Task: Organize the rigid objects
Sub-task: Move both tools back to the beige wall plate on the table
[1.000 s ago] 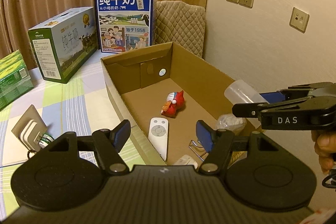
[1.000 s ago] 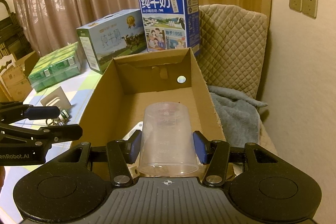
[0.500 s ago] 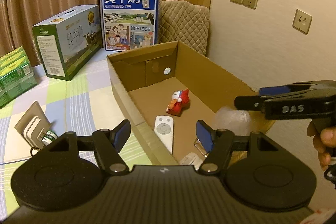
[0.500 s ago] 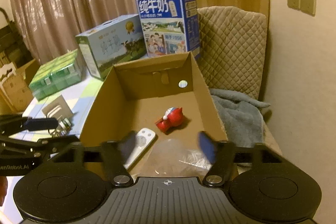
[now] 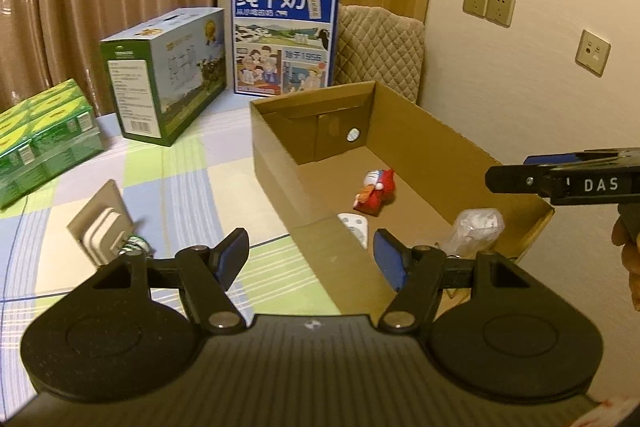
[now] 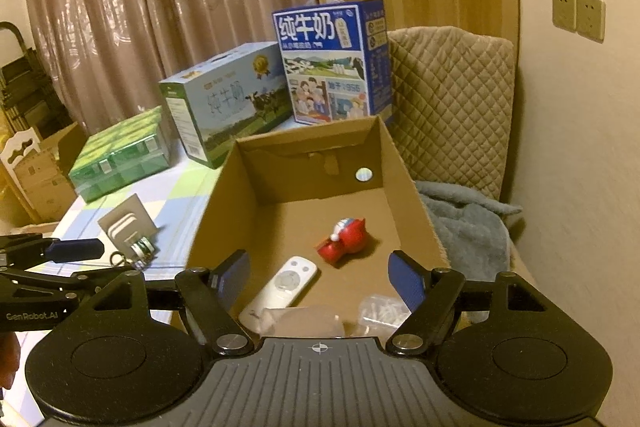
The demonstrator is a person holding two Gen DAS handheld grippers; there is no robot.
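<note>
Cup (image 6: 304,321), clear plastic and probably light, slick and easily crushed, lies in the cardboard box (image 6: 404,171) at six o'clock under the right gripper (image 6: 318,277) (jaws apart, empty); grip its rim gently.

Handheld gripper hardware, both units

Matte black left gripper (image 5: 310,261) and right gripper (image 6: 320,277) are fitted with blue pads, silver pivot screws; "DAS" and "GenRobot.AI" are printed.
</note>
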